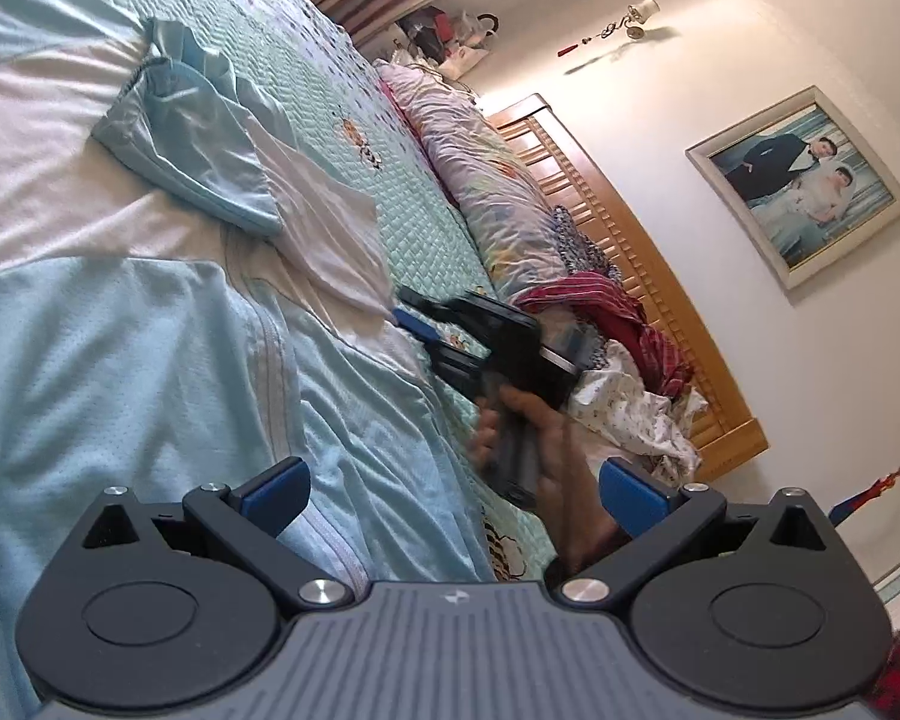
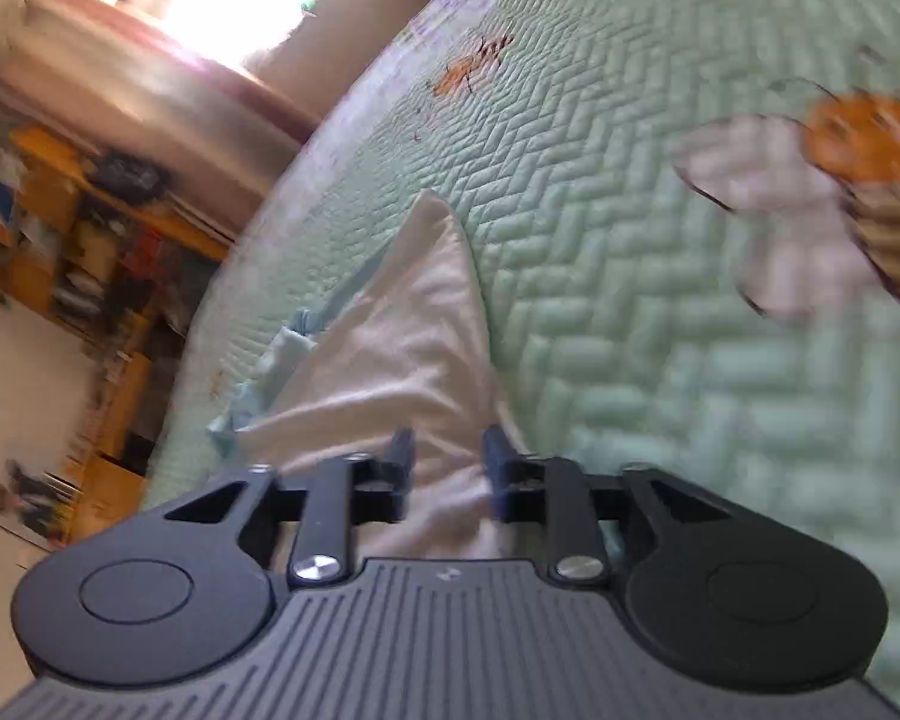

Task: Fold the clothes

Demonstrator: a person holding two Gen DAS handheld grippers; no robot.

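A light blue and white shirt (image 1: 120, 324) lies spread on the bed, its blue sleeve (image 1: 198, 150) folded over the white part. My left gripper (image 1: 450, 492) is open and empty, just above the shirt's blue lower part. My right gripper (image 2: 447, 468), seen in the left wrist view (image 1: 414, 315) at the shirt's white edge, has its blue fingers (image 2: 402, 456) narrowly apart around a white fold of the shirt (image 2: 402, 348). The right view is blurred, so the grip itself is unclear.
The mint quilted bedspread (image 2: 630, 300) covers the bed. A rolled floral quilt (image 1: 486, 180) and a heap of clothes (image 1: 606, 348) lie along the wooden headboard (image 1: 630, 240). A framed photo (image 1: 804, 180) hangs on the wall. Cluttered shelves (image 2: 90, 228) stand beyond the bed.
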